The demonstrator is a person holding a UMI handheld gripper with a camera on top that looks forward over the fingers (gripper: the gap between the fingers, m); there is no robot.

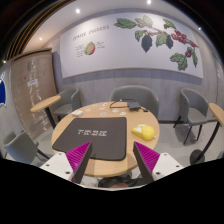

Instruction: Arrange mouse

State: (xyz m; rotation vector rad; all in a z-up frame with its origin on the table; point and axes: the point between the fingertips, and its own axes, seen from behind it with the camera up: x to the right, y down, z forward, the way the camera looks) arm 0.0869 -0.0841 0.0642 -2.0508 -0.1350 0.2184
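Observation:
A round wooden table [95,113] stands ahead of me. A dark grey mouse mat [97,137] with white lettering lies on its near half. A yellow mouse [146,131] sits on the wood just right of the mat. My gripper [113,158] hangs over the table's near edge, fingers wide apart with nothing between them. The left pink pad [79,153] overlaps the mat's near left corner, and the right pad [147,156] is over the table edge, nearer than the mouse.
A small dark flat object [119,104] lies at the table's far side. Grey chairs [135,96] stand around the table, another grey chair [192,110] at the right. A second small round table [46,103] stands to the left. A wall mural of leaves [160,38] is behind.

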